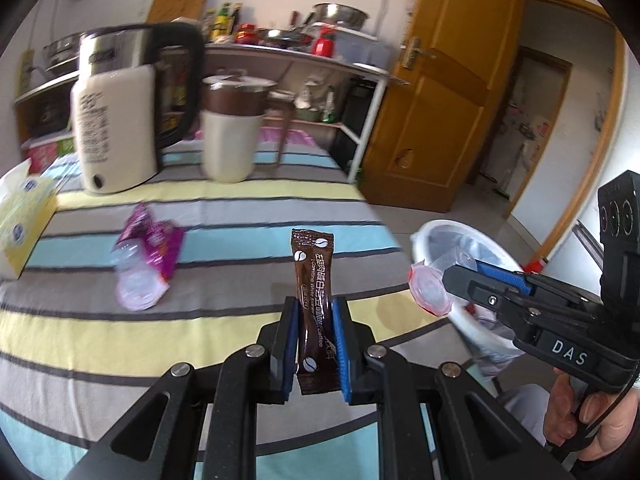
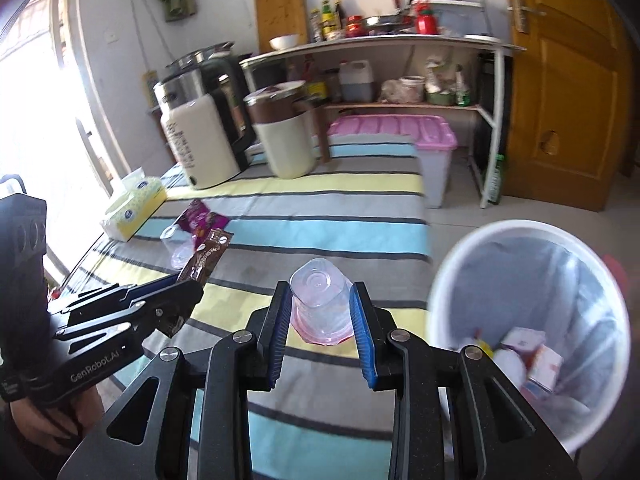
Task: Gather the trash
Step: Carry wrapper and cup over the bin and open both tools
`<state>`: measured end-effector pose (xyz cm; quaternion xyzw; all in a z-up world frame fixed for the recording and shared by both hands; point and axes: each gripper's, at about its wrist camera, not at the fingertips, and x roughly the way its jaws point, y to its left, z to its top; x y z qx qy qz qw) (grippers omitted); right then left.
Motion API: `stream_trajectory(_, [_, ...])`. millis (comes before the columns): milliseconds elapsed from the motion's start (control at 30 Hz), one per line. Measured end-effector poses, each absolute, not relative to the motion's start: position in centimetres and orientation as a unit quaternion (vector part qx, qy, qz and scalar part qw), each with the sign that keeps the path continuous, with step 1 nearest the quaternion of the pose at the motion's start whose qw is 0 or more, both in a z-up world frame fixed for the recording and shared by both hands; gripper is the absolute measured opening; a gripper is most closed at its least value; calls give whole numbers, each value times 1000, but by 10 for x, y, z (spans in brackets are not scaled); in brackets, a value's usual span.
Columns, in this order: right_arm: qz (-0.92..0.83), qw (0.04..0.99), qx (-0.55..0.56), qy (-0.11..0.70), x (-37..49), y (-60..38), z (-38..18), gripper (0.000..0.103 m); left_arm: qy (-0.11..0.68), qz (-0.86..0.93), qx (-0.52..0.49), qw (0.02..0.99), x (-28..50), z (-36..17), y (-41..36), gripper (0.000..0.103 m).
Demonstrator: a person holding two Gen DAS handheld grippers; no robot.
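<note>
Both loaded: left gripper pinches a glossy brown coffee stick sachet, right gripper clamps a clear jelly cup, soft thin plastic. Lined white bin, partly filled, sits right of the right tool. Neither dropped yet. Crinkled purple wrapper and another clear cup remain ahead-left on the striped cloth.

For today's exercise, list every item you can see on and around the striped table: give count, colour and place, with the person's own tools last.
coffee sachet: one, brown, in the left gripper.
jelly cup: one, clear with pink rim, in the right gripper.
wrapper: one, purple, on the tablecloth.
empty cup: one, clear, beside the wrapper.
tissue box: one, yellow, table's left edge.
kettle: one, cream and steel, far end.
canister: one, cream and brown, beside the kettle.
bin: one, white, right of the table, trash inside.
storage box: one, pink lid, beyond the table.
left gripper: one, black, blue pads.
right gripper: one, black, blue pads.
</note>
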<state>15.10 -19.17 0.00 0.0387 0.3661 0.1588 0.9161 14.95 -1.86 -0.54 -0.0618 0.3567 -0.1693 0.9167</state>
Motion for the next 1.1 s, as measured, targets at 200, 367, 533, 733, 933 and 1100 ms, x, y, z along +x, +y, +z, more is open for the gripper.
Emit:
stream_trajectory(200, [121,928,54,349,132,-230,13,31,347,-210,-42,913,146,6,-59,17])
stream_trajectory(367, [89,934,64,340,121,-260,19,31,343,-242,-25,907,146,11,-90,17])
stream_trajectory(533, [63,937,75,335,114,-285,19,31,345,-272,-13,898,148,12,-119,17])
stream_trajectory(733, [34,936,92,338,109,-315,14,31,350,-294,-6,889,158,8,-144,17])
stream_trajectory(933, [12,933,101,346,110,-336,4,31,362,-314,0,878,173,-4,-170,17])
stream_trajectory(1100, [-2,927,108,359,115,-351,-10,31,376,-323,10,868,182,-16,-188,17])
